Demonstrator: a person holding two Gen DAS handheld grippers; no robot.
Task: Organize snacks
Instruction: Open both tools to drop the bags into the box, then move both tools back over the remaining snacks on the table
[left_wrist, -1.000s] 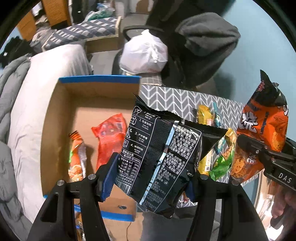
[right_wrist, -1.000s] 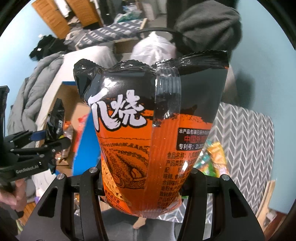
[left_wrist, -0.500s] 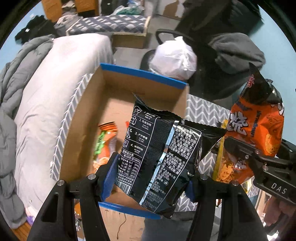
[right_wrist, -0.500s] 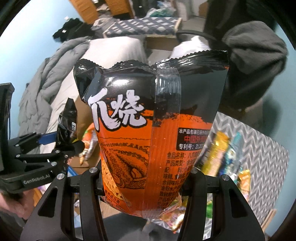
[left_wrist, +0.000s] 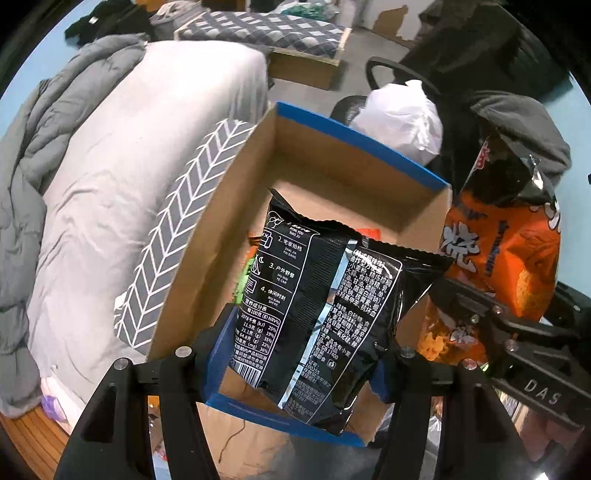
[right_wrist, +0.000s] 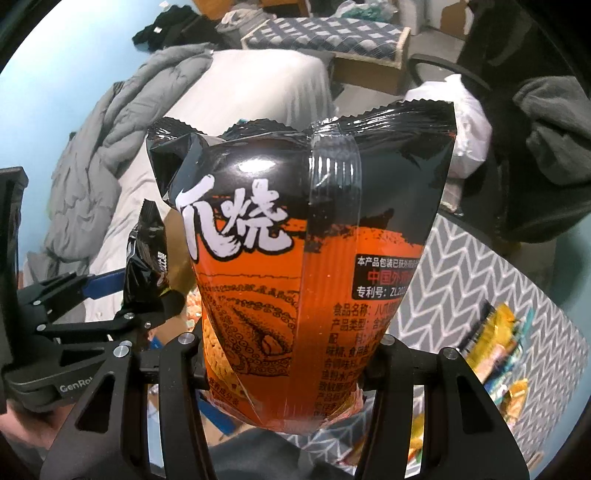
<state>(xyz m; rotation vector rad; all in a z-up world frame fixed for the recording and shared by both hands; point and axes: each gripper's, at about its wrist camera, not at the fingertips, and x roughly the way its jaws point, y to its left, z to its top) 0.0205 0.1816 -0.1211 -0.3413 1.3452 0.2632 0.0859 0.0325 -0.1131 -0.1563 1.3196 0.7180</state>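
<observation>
Since a second ago, both packets have been carried across from the chevron-patterned desk (right_wrist: 480, 280) toward the box, and the cardboard box (left_wrist: 207, 236) is now seen almost straight below in the left wrist view. The black snack packet (left_wrist: 317, 317) is clamped between the jaws of the left gripper (left_wrist: 299, 358) and is held above the open box, over its near, blue-edged wall. The orange-and-black snack packet (right_wrist: 310, 258) is pinched at its lower part by the jaws of the right gripper (right_wrist: 284, 362), just beside the left one, at the box's right-hand wall. Red and green wrappers (left_wrist: 245, 273) are glimpsed inside the box, mostly hidden. Loose snacks (right_wrist: 495, 343) are left lying on the desk. A grey duvet (left_wrist: 66, 155) is seen on the bed beyond.
</observation>
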